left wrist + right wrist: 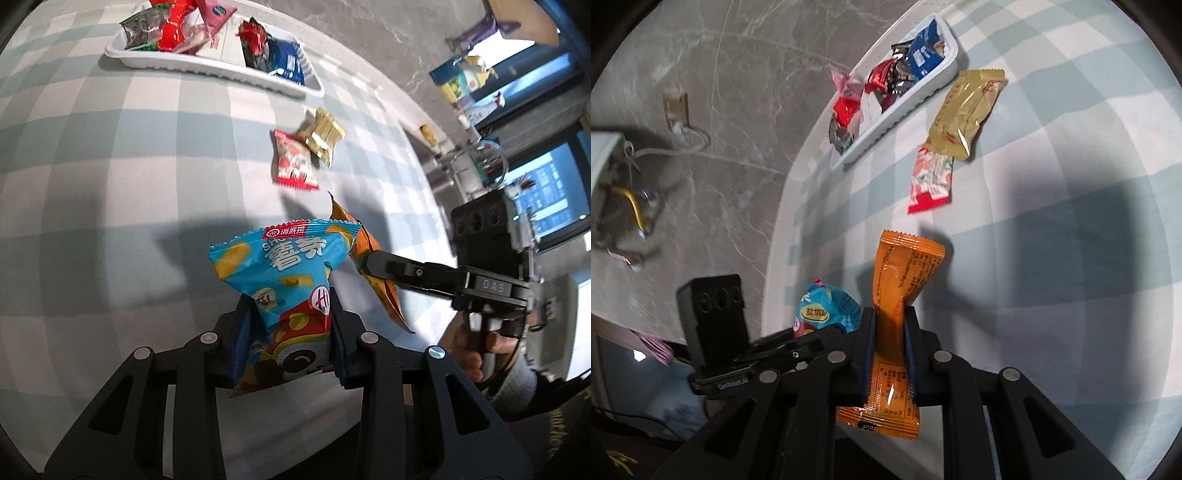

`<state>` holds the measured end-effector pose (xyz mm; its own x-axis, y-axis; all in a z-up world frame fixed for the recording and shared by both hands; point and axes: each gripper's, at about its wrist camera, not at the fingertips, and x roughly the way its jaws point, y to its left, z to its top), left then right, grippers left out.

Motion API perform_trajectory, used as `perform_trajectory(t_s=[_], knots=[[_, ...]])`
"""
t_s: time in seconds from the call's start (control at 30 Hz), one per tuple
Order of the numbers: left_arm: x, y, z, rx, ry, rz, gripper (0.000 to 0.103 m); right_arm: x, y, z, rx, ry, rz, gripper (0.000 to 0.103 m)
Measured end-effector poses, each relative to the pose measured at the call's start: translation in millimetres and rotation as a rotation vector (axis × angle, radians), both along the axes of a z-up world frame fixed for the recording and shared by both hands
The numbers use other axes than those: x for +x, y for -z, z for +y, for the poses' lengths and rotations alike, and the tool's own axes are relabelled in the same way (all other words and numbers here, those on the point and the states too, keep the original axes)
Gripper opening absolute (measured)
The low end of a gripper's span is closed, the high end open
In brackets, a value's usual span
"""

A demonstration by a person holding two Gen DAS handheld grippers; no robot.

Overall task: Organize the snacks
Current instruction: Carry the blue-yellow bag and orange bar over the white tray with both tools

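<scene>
Left gripper (291, 325) clamped on a blue snack packet (284, 280), fingers pressing its lower half from both sides, top of the packet standing up above the pads. Right gripper (889, 354) nearly fully closed on an orange snack packet (899, 295), blue-edged pads pinching its middle into a waist, upper end fanning out above, lower end hanging below. Both packets lifted clear of the checked tablecloth (110, 184), close beside each other: orange one just right of the blue one in the left wrist view. Further off on the cloth, a red-and-white packet (293, 162) lying flat, with a gold packet (325, 134) touching and partly overlapping its far corner. At the far edge of the table, a white tray (221, 70) already holding several wrapped snacks: red, pink, dark and blue packs piled together. A hand (476, 350) visible at right, wrapped around the right gripper's handle. Grey marbled floor (701, 92) beyond the table's left edge in the right wrist view, with a wall socket and cable on it; rest there too blurred to tell.
</scene>
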<state>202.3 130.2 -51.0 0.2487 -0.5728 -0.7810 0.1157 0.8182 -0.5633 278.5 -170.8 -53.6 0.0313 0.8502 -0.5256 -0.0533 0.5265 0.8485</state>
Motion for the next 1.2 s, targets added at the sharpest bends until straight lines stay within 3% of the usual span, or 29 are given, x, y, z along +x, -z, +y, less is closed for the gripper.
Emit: perform_trajectory(t_s=[0.47, 0.9, 1.2], knots=[[61.3, -45.1, 35.2, -0.088, -0.053, -0.059, 0.033, 62.9, -21.2, -17.7, 0.157, 0.113, 0.022, 0.016], [156.6, -78.7, 63.3, -0.069, -0.069, -0.131, 0.033, 154.6, -37.1, -2.9, 0.200, 0.126, -0.030, 0.016], [232.6, -71.9, 90.4, -0.008, -0.111, -0.139, 0.033, 219.0, -22.9, 13.9, 0.183, 0.137, -0.035, 0.016]])
